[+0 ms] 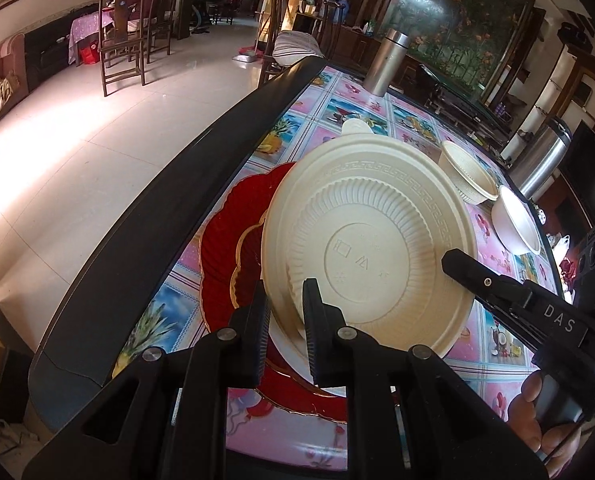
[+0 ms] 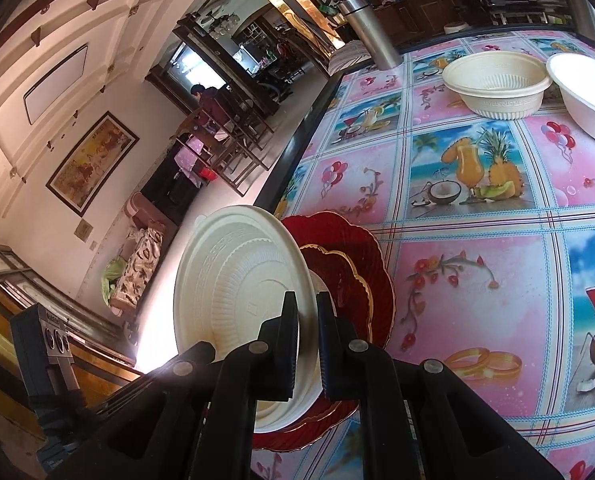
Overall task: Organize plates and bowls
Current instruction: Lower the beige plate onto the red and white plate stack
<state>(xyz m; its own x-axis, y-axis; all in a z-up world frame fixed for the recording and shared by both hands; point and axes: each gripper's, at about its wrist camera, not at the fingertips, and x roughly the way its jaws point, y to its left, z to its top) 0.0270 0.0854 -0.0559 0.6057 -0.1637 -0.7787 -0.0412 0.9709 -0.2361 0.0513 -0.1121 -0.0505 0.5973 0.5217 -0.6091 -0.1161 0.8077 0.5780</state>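
A cream ribbed bowl (image 1: 361, 240) is held tilted on its edge, its underside facing the left wrist camera. My left gripper (image 1: 286, 290) is shut on its near rim. My right gripper (image 1: 453, 260) is shut on the rim on the right side. In the right wrist view the same bowl (image 2: 233, 280) stands edge-on, with my right gripper (image 2: 306, 300) clamped on its rim. Under and behind the bowl lies a large red plate (image 1: 225, 240) (image 2: 349, 236) with a gold edge, and a smaller red plate (image 2: 337, 276) rests on it. The bowl hides most of both plates.
An upright cream bowl (image 1: 467, 178) (image 2: 497, 84) and a white bowl (image 1: 515, 224) (image 2: 589, 96) stand farther along the patterned tablecloth (image 2: 477, 280). Two steel flasks (image 1: 387, 62) (image 1: 541, 160) stand at the far side. The table's black edge (image 1: 157, 200) runs beside the red plates.
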